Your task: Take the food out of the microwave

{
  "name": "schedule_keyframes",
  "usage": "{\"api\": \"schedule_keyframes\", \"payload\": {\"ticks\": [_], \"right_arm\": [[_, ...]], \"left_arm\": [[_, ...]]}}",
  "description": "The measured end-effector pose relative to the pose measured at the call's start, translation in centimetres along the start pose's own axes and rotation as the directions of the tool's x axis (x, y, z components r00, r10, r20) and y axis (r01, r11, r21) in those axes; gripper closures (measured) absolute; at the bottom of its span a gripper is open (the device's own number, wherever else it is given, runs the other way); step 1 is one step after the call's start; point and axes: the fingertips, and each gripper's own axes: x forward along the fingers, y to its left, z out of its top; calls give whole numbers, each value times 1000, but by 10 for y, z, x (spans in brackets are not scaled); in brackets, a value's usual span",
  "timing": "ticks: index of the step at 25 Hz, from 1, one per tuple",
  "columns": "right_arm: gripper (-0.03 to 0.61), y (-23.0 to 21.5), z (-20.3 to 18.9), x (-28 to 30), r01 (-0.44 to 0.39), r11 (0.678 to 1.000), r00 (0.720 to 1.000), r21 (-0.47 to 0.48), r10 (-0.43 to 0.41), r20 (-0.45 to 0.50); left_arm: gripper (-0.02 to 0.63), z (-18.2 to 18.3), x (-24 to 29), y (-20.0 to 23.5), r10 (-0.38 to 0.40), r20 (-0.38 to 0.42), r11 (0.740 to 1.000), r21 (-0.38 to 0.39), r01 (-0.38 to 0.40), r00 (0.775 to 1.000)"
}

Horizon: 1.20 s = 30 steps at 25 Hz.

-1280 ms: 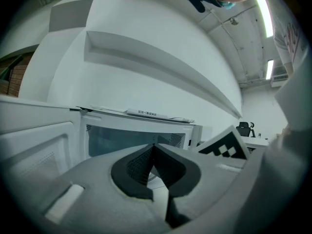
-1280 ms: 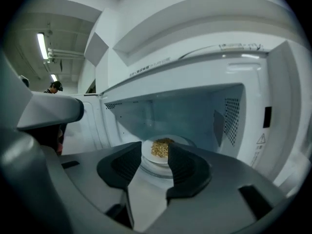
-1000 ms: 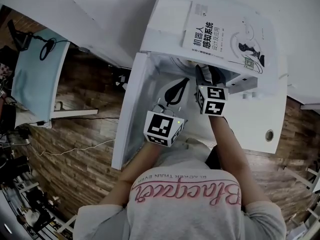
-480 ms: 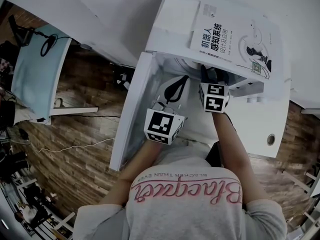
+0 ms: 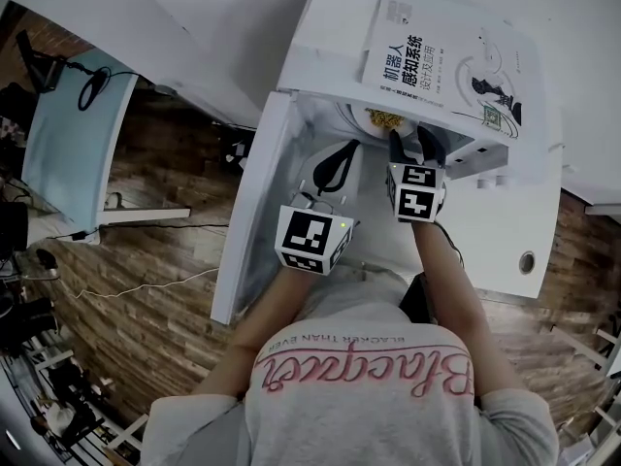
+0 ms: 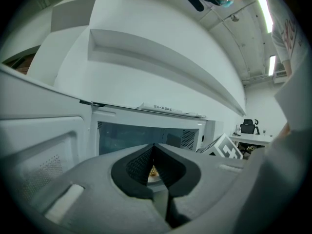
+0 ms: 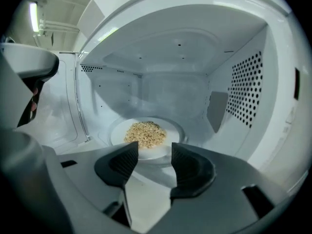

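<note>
Quick snapshot of where I'm at: the food [image 7: 145, 132], a little heap of yellowish grain, sits on a white plate [image 7: 116, 135] in the middle of the microwave [image 7: 243, 96] floor, so nothing's out yet.

My right hand-held gripper [image 7: 155, 152] is at the mouth of the cavity, tipped down toward the near rim of the plate. Its jaws are opening and nothing is pinched. The plate rim looks to be just ahead of the tips, showing through the gap. I'd guess that's the point of the tilt, to get one pad over the rim and one under it, since the plate is flat and low.

My left hand-held gripper [image 6: 154, 152] is pressed together with nothing in it. It's held back outside the opening, a bit to the left, so it isn't crowding the right one.

Room-wise, the door [image 5: 257, 212] is swung all the way out to the left, so the front is wide open. Inside there's space on both sides of the plate, though the perforated right wall is on my right jaw's side. The ceiling is well above the food. There's a book [image 5: 441, 61] lying on top of the microwave, and it overhangs the front edge a bit. I'd pull the plate straight toward me and keep it level, so the grain doesn't slide off.
</note>
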Motion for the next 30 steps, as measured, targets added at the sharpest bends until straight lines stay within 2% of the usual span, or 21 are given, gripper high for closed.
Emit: {"api": "schedule_keyframes", "payload": {"ticks": [4,8,10,12,15,22,25,27,30], "right_arm": [[365,-4,-10,-13,4,998,1000,68,-2,-29],[365,-6,-25,-22,-38,974,998,222,47,-36],[367,-5,-31,-23,-78,944,996,321,91,-25],[367,-4,-34,-21,-118,899,991,421,134,-7],[383,-9,-34,-21,-129,829,989,544,144,15],[390,-13,-29,-18,-108,702,989,704,149,2],[404,-6,-28,-14,-110,678,986,726,167,-7],[459,-5,-29,-10,-104,671,986,734,164,-11],[478,-4,-29,-7,-115,635,985,764,172,5]], "left_arm": [[607,0,-1,-3,-2,0,1000,1,2,1000],[607,0,-3,-7,-4,0,1000,-1,4,1000],[607,-1,-3,-8,-1,-4,1000,0,1,1000],[607,-2,-5,-8,3,-7,1000,-1,-3,1000],[607,-4,-8,-8,9,-12,1000,-2,-9,1000],[607,-8,-8,-9,12,-21,1000,-2,-12,1000],[607,-7,-6,-6,15,-19,1000,-3,-16,1000],[607,-7,-4,-4,16,-19,1000,-6,-16,1000],[607,-7,-1,0,16,-18,1000,-13,-16,1000]]}}
